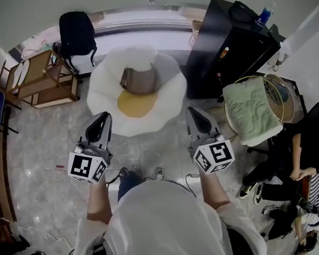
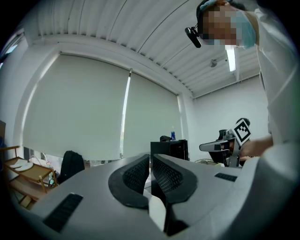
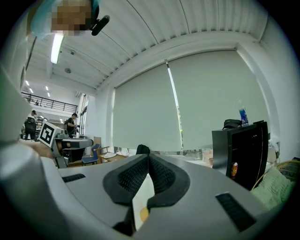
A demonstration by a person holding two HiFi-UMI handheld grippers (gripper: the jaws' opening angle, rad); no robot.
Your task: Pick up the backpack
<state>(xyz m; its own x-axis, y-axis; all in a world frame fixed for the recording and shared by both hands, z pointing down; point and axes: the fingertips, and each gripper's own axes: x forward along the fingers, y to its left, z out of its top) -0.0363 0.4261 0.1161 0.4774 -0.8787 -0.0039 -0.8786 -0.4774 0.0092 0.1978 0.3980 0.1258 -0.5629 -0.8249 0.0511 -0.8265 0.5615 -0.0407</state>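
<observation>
The black backpack [image 1: 76, 31] stands upright against the low window ledge at the far wall, beside a wooden rack [image 1: 40, 78]. Nearer, a fried-egg-shaped cushion [image 1: 168, 99] lies on the grey marbled floor [image 1: 36, 161], with a black cabinet [image 1: 230, 44] to its right. The left gripper [image 1: 104, 117] and right gripper [image 1: 194, 112] point level, jaws clenched and empty.

Two pairs of tongs are near: the left tongs [image 1: 103, 122] and the right tongs [image 1: 193, 114]. One black backpack [image 1: 76, 30] stands far left. One white egg-shaped cushion [image 1: 103, 95] lies in the middle, with one brown thing [image 1: 139, 80] on it. Far right there is one black cabinet [image 1: 226, 64] bearing one blue bottle [image 1: 265, 16]. There is one wooden rack [image 1: 40, 78] at the left, and one green towel [image 1: 250, 111] and one seated person [image 1: 309, 145] at the right.
</observation>
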